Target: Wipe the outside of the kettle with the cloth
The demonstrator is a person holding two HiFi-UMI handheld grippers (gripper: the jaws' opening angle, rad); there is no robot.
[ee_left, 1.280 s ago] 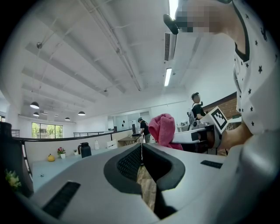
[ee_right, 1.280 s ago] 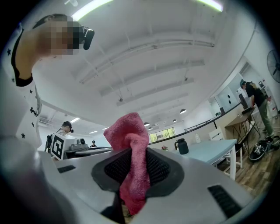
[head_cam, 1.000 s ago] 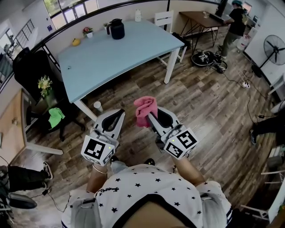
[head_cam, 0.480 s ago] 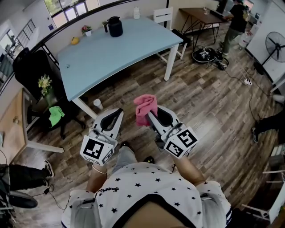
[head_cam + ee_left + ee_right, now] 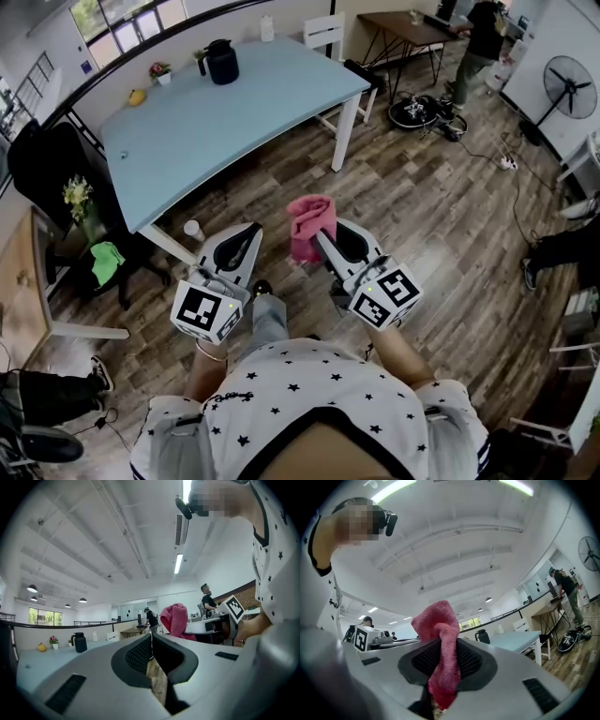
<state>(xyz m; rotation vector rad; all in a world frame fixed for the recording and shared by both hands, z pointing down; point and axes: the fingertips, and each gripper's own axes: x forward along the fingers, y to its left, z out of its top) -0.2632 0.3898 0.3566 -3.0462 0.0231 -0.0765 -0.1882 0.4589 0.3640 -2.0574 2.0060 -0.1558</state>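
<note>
A pale-blue table (image 5: 234, 122) on white legs stands on a wood-plank floor (image 5: 422, 216), with a white chair (image 5: 323, 33) at its far end. Windows (image 5: 117, 14) sit beyond the table, a standing fan (image 5: 572, 86) is at the right, and strip lights (image 5: 178, 563) run along the ceiling.

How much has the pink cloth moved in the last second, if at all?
Yes, slightly. In the head view the cloth, held in the right gripper, sits farther right of the white cup on the floor than before, so it drifted right.

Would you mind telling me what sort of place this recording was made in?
Most likely an open-plan office or lab: a long light-blue table carrying a dark kettle, a pedestal fan, and a person working at a far desk.
</note>
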